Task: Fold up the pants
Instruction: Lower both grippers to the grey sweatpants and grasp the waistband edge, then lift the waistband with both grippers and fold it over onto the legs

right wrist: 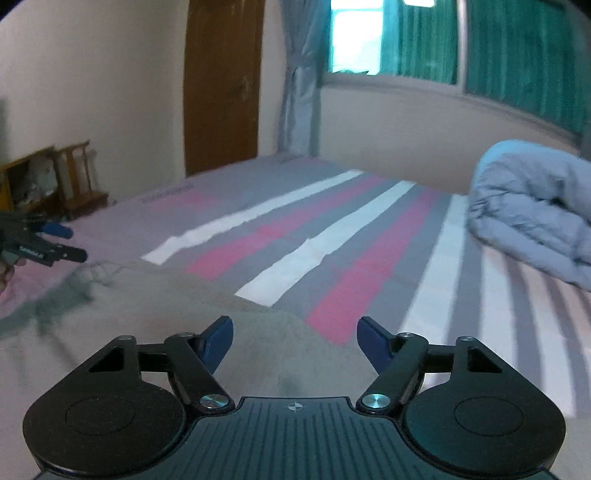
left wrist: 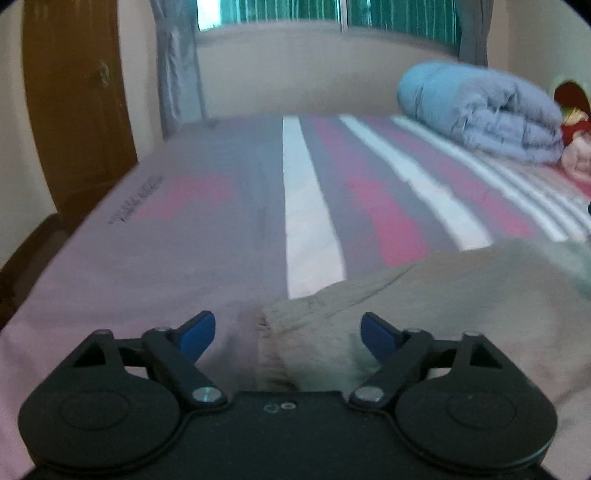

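My left gripper (left wrist: 288, 334) is hovering with its jaws apart and nothing between the blue pads (left wrist: 197, 334); the frayed end of the beige pants (left wrist: 424, 295) is lying just under and beyond them on the striped bedsheet (left wrist: 207, 229). My right gripper (right wrist: 294, 341) is likewise standing released, its pads clear of the cloth, above another stretch of the same pants (right wrist: 177, 295).

Only the right wrist view is showing the left gripper (right wrist: 55, 243) from outside, at the far left edge over the frayed hem, with a bit of the hand (right wrist: 5, 275) holding it, and a wooden shelf unit (right wrist: 55, 177) by the wall. Only the left wrist view is showing red and pink soft items (left wrist: 576, 144) behind the folded duvet.

Count: one pair of pants, two grippers, one rolled blue-grey duvet (left wrist: 487, 114), one wooden door (left wrist: 77, 107), one window with green curtains (left wrist: 399, 18), and one tied grey drape (right wrist: 299, 81).

The pants are lying at the near edge of the bed; the sheet beyond them is bare as far as the duvet, which is sitting well apart at the far right. Both views are blurring.
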`<state>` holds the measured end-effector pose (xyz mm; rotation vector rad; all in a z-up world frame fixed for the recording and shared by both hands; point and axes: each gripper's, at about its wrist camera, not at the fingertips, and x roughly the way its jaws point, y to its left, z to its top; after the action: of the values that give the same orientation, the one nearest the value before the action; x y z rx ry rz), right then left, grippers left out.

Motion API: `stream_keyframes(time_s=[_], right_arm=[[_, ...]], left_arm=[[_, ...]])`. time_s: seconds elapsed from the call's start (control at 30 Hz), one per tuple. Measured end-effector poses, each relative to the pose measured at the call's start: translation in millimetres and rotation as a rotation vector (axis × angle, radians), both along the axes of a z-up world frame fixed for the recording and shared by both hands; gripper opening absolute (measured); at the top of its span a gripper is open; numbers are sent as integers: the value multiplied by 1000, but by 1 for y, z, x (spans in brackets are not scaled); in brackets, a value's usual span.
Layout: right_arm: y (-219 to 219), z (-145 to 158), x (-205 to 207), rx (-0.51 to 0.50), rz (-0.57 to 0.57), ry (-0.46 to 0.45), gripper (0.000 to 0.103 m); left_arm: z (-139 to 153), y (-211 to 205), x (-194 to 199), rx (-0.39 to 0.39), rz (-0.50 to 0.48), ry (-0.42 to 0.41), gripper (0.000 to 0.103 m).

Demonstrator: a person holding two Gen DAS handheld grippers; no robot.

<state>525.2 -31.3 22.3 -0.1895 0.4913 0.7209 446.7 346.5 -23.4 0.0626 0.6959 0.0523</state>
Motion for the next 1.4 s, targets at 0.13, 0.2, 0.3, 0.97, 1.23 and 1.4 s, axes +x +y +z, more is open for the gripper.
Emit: stream_keyframes(time_s=[0.13,0.2,0.3,0.97,1.23,1.4], right_arm=[[18,-28,47,-47,52,45,75],[24,-38,61,-65,75,65,74],[29,-52,76,-83,109,97,63],[39,-29,51,-168,139,53,7],[9,51,-82,-161,177,-207,7],[-14,49,-173,-175,205,-220,6]], left_arm=[[-26,22,33,-12,-35,81,74],[-32,29,38,-45,-76,91,74],[-38,39,44,-119,-128,101,68],[4,36,14,-133,-275,-126,10],[65,21,-91,-78,-401,-306,10],[44,0,-166,-66,-368,-279,12]])
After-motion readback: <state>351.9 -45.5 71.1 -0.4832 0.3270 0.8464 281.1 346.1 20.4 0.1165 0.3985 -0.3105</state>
